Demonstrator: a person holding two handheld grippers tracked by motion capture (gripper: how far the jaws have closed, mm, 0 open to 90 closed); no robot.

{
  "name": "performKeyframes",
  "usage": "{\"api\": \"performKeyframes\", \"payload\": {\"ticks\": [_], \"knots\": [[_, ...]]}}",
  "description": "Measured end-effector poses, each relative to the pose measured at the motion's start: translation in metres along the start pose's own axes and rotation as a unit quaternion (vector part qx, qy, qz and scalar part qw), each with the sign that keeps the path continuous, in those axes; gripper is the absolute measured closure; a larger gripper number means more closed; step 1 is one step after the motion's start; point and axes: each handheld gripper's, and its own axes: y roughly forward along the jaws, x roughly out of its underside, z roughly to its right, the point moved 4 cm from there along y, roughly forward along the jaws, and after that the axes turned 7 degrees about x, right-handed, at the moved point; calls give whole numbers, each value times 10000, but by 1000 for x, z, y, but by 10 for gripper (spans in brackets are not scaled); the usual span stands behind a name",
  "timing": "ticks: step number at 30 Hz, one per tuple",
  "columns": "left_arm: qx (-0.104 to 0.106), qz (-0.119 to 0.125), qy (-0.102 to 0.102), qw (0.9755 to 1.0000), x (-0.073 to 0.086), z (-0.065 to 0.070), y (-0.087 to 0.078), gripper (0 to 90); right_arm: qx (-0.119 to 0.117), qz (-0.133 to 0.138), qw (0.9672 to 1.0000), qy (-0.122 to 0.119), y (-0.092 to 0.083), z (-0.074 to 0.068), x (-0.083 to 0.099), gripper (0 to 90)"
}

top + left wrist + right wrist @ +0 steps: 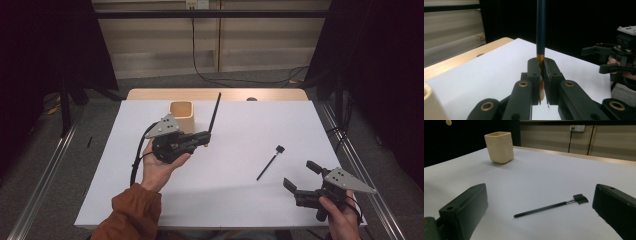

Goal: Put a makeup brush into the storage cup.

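My left gripper (207, 136) is held above the white table (240, 200), just right of a cream square cup (181, 114). It is shut on the gold lower end of a long dark-handled brush (215, 112), which sticks up and away from the jaws. In the left gripper view the pads (535, 72) press on that handle (540, 30). My right gripper (299, 173) stands open near the front right corner with nothing between its jaws. A thin black brush with a small comb head (270, 162) lies flat just left of it, and ahead of the open jaws in the right gripper view (551, 206).
The cream cup (499, 143) stands upright toward the table's far side. A bare wooden strip (215, 94) runs along the far edge. A black cable trails on the floor beyond. Metal rails flank the table on both sides.
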Motion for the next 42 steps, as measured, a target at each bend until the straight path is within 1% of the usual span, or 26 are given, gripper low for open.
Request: {"api": "performKeyframes", "payload": {"ticks": [3, 7, 8, 9, 10, 12, 17, 21, 23, 24, 25, 27, 28, 29, 30, 31, 32, 33, 34, 35, 36, 37, 39, 40, 41, 42], "knots": [[92, -49, 68, 9999, -4, 5, 6, 847, -4, 4, 10000, -31, 0, 0, 0, 0], [343, -215, 172, 9990, -9, 16, 20, 847, 1, -1, 10000, -36, 0, 0, 0, 0], [427, -254, 177, 9986, -9, 18, 23, 847, -2, 9, 10000, 11, 0, -1, 0, 0], [492, -286, 184, 9982, -9, 20, 25, 847, -9, 4, 10000, -45, 0, 0, 0, 0], [494, -319, 191, 9981, -8, 21, 27, 847, -9, -8, 10000, -45, 0, -1, 0, 0], [579, -312, 131, 9977, -7, 21, 29, 847, -19, -7, 10000, -31, -1, -2, 0, 0], [651, -425, 63, 9970, -6, 19, 31, 847, -13, -9, 10000, -59, 0, -1, 0, 0], [686, -669, 22, 9954, -5, 19, 31, 847, -12, -23, 10000, -31, 0, -2, 0, 0], [727, -828, -24, 9939, -4, 19, 31, 847, -24, -19, 10000, -35, 0, -2, 0, 0], [785, -996, -88, 9919, -4, 19, 32, 847, -26, -18, 10000, -11, 0, -2, 0, 0], [785, -996, -88, 9919, -4, 19, 32, 847, -29, -17, 10000, -16, 0, -2, 0, 0], [775, -1163, -63, 9902, -4, 20, 32, 847, -24, -26, 10000, -4, 0, -2, 0, 0], [819, -1287, -78, 9883, -4, 20, 33, 847, -24, -26, 10000, -4, 0, -2, 0, 0], [780, -1484, -35, 9858, -3, 20, 34, 847, -30, -22, 10000, -10, 0, -2, 0, 0], [810, -1580, -50, 9841, -3, 21, 34, 847, -31, -23, 10000, -6, 0, -3, 0, 0], [810, -1580, -50, 9841, -3, 21, 34, 847, -31, -23, 10000, -6, 0, -3, 0, 0], [793, -1680, -17, 9826, -2, 21, 34, 847, -38, -32, 10000, -69, 0, -2, 1, 0], [769, -1840, -4, 9799, -1, 20, 35, 847, -44, -25, 10000, -60, 0, -2, 0, 0], [769, -1840, -4, 9799, -1, 20, 35, 847, -44, -25, 10000, -60, 0, -2, 0, 0], [761, -1928, 1, 9783, -1, 20, 35, 847, -42, -21, 10000, -49, 0, -2, 0, 0], [718, -2030, 48, 9765, -1, 20, 35, 847, -27, -34, 10000, -33, 0, -2, 0, 0], [677, -2172, 78, 9738, -1, 20, 35, 847, -27, -34, 10000, -33, 0, -2, 0, 0], [631, -2335, 93, 9703, -2, 19, 35, 847, -34, -30, 10000, -54, -1, -1, 0, 0], [611, -2558, 80, 9648, -3, 18, 35, 847, -41, -27, 10000, -67, -1, -1, 0, 0], [611, -2558, 80, 9648, -3, 18, 35, 847, -40, -32, 10000, -54, 0, -2, 0, 0], [557, -2645, 91, 9627, -4, 18, 35, 847, -55, -31, 10000, -53, 0, -2, 0, 0]]}}
